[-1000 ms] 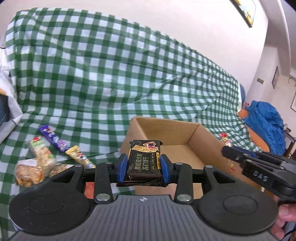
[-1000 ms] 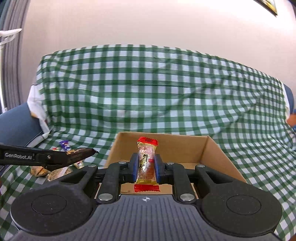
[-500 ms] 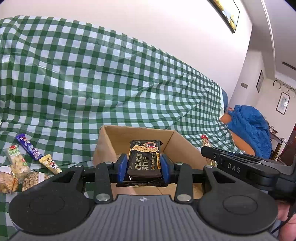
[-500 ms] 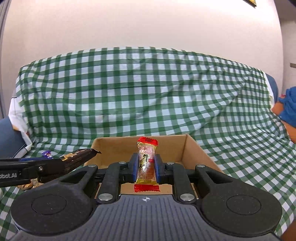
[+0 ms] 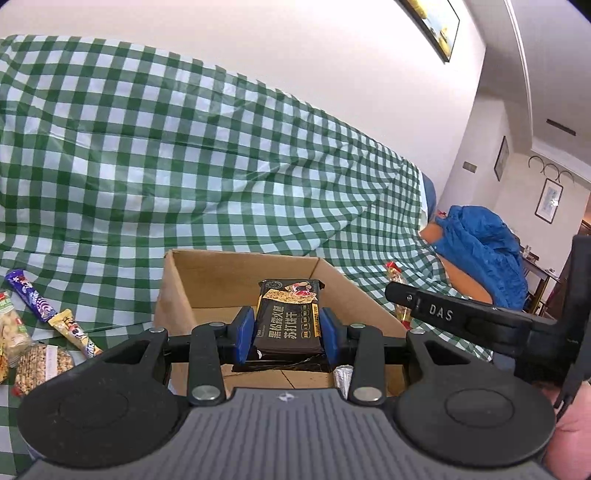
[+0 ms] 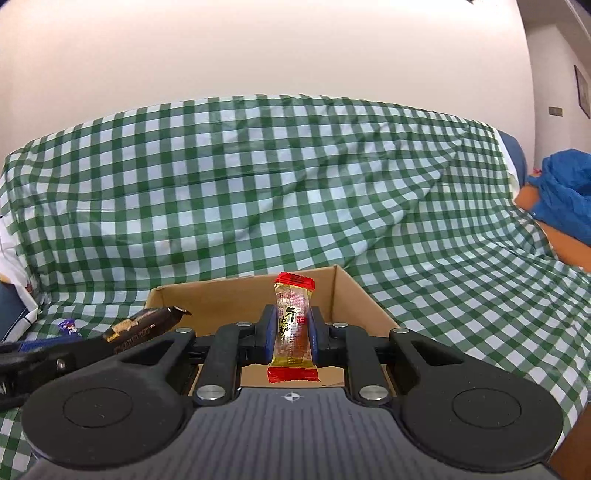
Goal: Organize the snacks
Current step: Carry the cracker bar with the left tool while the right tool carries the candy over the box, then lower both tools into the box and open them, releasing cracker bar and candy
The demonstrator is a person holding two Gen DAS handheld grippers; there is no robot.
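left wrist view:
left gripper: clamped on black cracker packet, blue pads on both long sides, packet upright, over the box
cardboard box: open, brown, on green checked cloth, directly ahead and under the packet; silver wrapper part-seen at near right inside
right gripper: comes in from right, black finger marked DAS, over the box's right wall; covers most of its red-gold snack, only the top end shows
left of box: purple bar, yellow bar, peanut packets loose on the cloth, well apart from box
right side: blue bundle on orange surface, beyond the cloth edge
hand: bottom right corner, behind right gripper body
wall: framed picture top right

right wrist view:
right gripper: clenched tight on red-gold candy bar, bar upright, red crimped ends above and below the pads
cardboard box: straight ahead, bar held above its near part; near rim hidden by gripper body
left gripper: enters from left, black cracker packet end sticks out over the box's left wall
purple bar: on cloth left of box, partly hidden behind left gripper
green checked cloth: drapes over seat and backrest behind box
blue bundle: far right edge
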